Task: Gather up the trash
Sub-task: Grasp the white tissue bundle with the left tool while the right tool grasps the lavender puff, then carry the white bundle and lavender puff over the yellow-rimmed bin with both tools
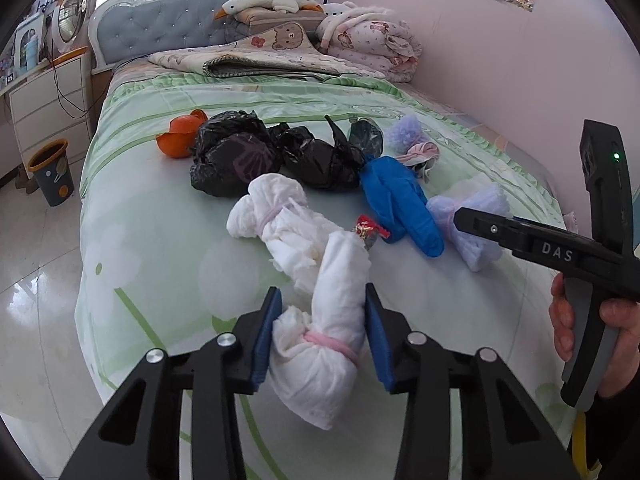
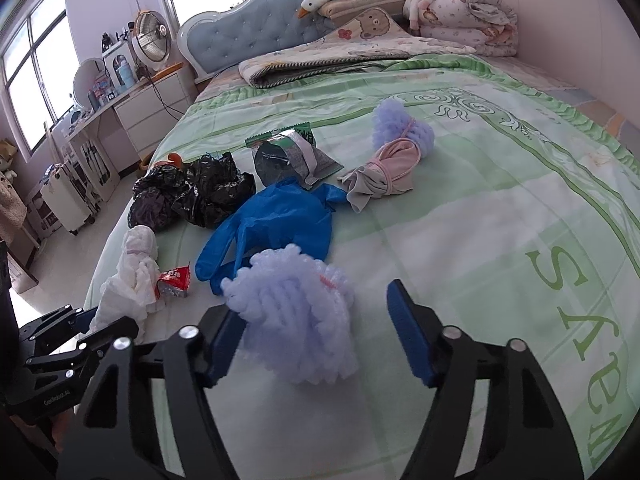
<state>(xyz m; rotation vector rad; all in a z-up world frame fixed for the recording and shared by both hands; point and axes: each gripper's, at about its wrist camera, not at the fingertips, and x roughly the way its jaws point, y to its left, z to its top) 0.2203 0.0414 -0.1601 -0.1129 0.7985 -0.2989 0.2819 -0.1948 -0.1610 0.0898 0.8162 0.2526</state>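
While both my hands hang over the bed's (image 1: 168, 240) near edge, my left gripper (image 1: 324, 334) has its blue pads against both sides of a white tied bundle (image 1: 320, 360), gripping it. My right gripper (image 2: 316, 334) straddles a lilac fluffy bundle (image 2: 296, 320): left pad touching, right pad clear, so not clamped. Blue glove (image 2: 276, 224) and black bags (image 1: 248, 152) lie mid-bed, orange peel (image 1: 180, 136) toward the left edge
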